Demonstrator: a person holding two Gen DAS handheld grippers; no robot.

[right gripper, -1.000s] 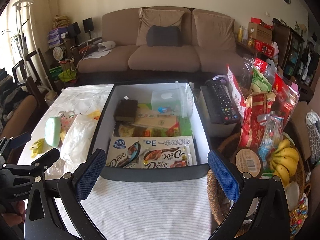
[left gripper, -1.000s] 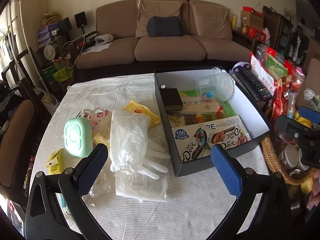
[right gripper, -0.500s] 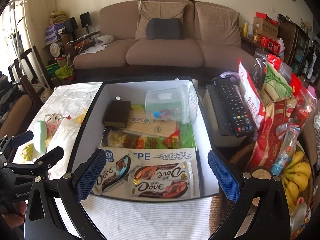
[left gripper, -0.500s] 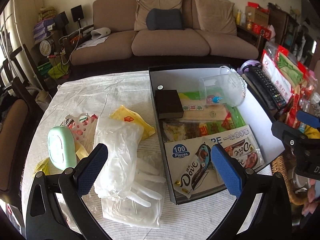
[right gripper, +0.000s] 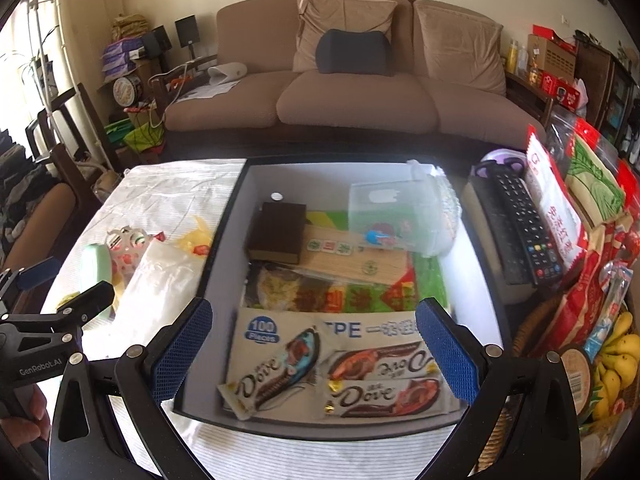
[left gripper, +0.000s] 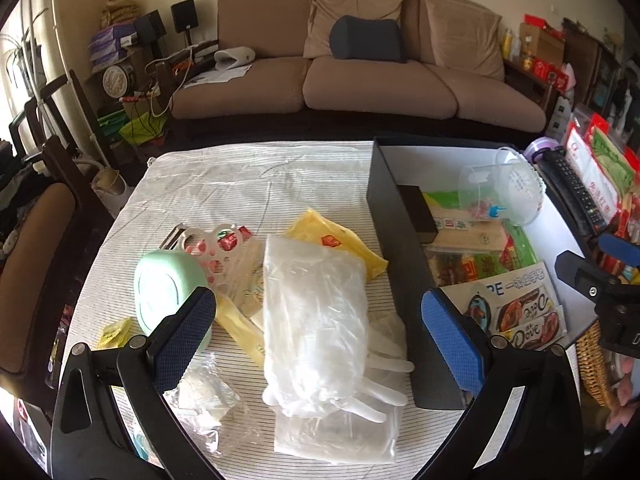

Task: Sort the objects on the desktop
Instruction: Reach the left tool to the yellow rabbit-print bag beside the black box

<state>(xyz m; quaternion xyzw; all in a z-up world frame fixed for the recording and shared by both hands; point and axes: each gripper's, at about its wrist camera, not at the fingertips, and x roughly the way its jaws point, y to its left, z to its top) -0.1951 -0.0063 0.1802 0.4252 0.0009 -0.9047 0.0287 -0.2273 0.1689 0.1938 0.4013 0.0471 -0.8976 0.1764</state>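
Observation:
A clear bag of plastic gloves (left gripper: 316, 312) lies on the striped tablecloth, left of a black box (left gripper: 396, 240). My left gripper (left gripper: 318, 332) hangs open just above the bag, fingers either side, holding nothing. A mint green device (left gripper: 160, 292) and a yellow packet (left gripper: 332, 240) lie nearby. My right gripper (right gripper: 314, 344) is open and empty over the box's near end, above the Dove bars (right gripper: 384, 396) and a glove carton (right gripper: 304, 328). Deeper in the box (right gripper: 224, 240) sit a dark brown case (right gripper: 278, 232) and a clear tub (right gripper: 400, 216).
Right of the box lie a remote control (right gripper: 520, 220), red and green snack bags (right gripper: 560, 208) and bananas (right gripper: 616, 360) in a wicker basket. A pink-patterned packet (left gripper: 216, 248) and small wrappers (left gripper: 116, 332) lie at the table's left. A chair (left gripper: 32, 248) stands left; a sofa is behind.
My left gripper has shifted left, so the glove bag now lies centred between its fingers. My right gripper has moved in over the box. Both stay open.

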